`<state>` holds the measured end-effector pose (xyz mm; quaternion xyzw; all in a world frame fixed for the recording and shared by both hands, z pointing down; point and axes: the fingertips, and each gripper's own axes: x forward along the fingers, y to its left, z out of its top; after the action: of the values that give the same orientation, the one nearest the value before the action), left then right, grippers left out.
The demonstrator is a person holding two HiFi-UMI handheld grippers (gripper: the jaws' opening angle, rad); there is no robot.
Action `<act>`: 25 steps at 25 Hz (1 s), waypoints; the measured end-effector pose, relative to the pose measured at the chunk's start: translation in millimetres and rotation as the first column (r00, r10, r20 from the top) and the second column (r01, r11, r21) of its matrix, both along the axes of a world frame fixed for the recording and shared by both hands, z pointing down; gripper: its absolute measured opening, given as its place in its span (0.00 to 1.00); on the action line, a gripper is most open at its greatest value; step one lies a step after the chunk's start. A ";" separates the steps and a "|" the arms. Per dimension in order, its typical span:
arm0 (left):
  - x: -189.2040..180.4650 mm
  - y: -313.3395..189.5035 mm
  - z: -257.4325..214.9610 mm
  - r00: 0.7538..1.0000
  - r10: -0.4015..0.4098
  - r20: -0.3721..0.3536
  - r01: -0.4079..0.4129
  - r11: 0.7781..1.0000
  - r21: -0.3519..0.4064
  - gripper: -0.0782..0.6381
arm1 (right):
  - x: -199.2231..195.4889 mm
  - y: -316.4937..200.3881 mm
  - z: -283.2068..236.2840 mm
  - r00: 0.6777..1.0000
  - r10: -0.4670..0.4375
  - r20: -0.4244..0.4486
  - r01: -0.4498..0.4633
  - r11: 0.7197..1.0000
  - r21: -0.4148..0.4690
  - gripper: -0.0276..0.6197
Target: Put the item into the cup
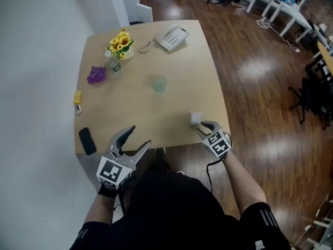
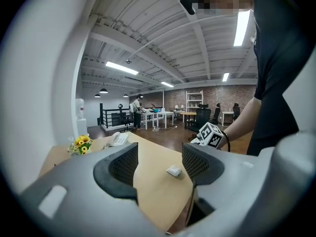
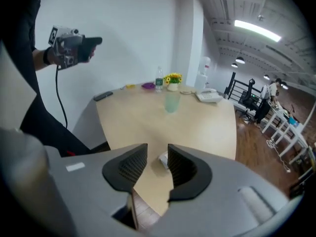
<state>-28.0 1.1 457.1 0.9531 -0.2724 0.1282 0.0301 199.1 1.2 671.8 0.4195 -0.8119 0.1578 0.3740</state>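
At lower right, the right gripper hangs released over the white item. The left gripper gapes empty at lower left. The cup stands mid-frame.

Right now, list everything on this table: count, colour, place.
table: one, light wood, centre
cup: one, clear greenish, mid-table
white item: one, white, near edge, just ahead of the right gripper
telephone: one, white, far edge
sunflowers: one bunch, yellow, far left
bottle: one, clear, beside the sunflowers
purple object: one, left of the bottle
yellow object: one, left edge
black device: one, near left corner
left gripper: grey, open, empty
right gripper: grey, open, at the white item
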 end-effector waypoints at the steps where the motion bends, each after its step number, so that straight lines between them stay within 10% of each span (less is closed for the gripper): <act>1: -2.5 -10.0 2.7 1.000 0.006 0.005 -0.006 1.000 -0.007 0.49 | 1.2 -6.1 14.4 1.000 -0.003 -0.025 0.002 0.999 -0.037 0.26; 18: -25.5 -129.6 23.7 0.995 0.103 -0.005 -0.102 0.990 -0.097 0.49 | 10.3 -26.6 123.7 0.918 -0.160 -0.362 0.045 0.951 -0.305 0.19; 25: -21.3 -140.0 23.0 0.995 0.095 -0.012 -0.096 0.991 -0.096 0.49 | 9.9 -39.4 100.8 0.955 -0.068 -0.289 -0.011 0.965 -0.264 0.08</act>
<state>-49.2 -138.9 480.0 0.9630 -0.2197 0.1392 0.0711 209.0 -38.2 772.6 0.3733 -0.7249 0.1939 0.5456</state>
